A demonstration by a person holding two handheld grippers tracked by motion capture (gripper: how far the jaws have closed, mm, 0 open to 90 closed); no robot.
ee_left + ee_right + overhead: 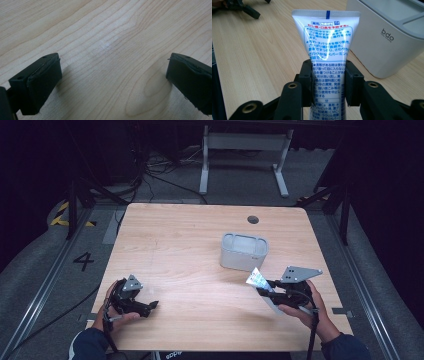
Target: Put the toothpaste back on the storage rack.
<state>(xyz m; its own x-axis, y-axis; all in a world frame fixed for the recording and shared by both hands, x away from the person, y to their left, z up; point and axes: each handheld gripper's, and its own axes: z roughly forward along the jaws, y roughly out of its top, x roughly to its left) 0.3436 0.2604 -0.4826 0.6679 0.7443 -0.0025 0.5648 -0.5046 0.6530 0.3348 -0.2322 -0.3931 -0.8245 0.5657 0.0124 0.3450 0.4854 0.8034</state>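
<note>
A white toothpaste tube [328,42] with blue and red print stands between the jaws of my right gripper [328,82], which is shut on its middle; its flat crimped end points up and away. From above, the tube [257,279] sits in the right gripper [267,292] just in front of a grey-white container [244,251] marked "bdo" [384,37]. Near the table's front left corner my left gripper [150,306] rests low over the wood, its jaws wide apart in the left gripper view [113,80] with nothing between them.
The wooden table [190,240] has a round cable hole [253,219] at the back right. Beyond it lie floor cables and a white desk frame [245,150]. The left gripper [244,8] appears far off in the right gripper view.
</note>
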